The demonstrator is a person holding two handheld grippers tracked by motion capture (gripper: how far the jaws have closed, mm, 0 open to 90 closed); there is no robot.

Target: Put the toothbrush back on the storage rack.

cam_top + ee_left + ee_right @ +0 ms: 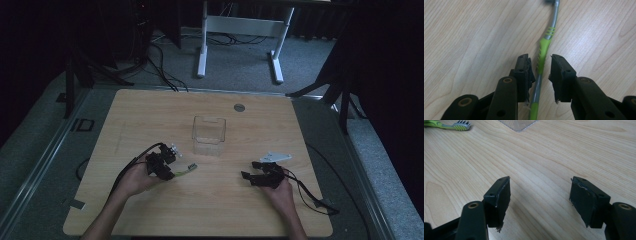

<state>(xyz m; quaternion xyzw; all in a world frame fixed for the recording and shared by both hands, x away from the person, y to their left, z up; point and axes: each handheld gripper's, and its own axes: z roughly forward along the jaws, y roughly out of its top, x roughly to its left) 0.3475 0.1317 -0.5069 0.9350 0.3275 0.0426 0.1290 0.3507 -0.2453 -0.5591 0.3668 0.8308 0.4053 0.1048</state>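
Observation:
A grey and green toothbrush lies flat on the wooden table, its bristle head pointing away from my left gripper. The handle runs between that gripper's jaws. A gap shows on the right side, and the left pad is close to the handle or just touching it. From above, the left gripper sits low over the toothbrush at the table's left of centre. My right gripper rests at the right, and its jaws stand wide apart over bare wood. The toothbrush head appears far off in the right gripper view.
A clear plastic container stands upright in the middle of the table, just beyond both grippers; its corner shows ahead of the right gripper. A round grey grommet sits near the far edge. Cables trail from both grippers toward the near table edge.

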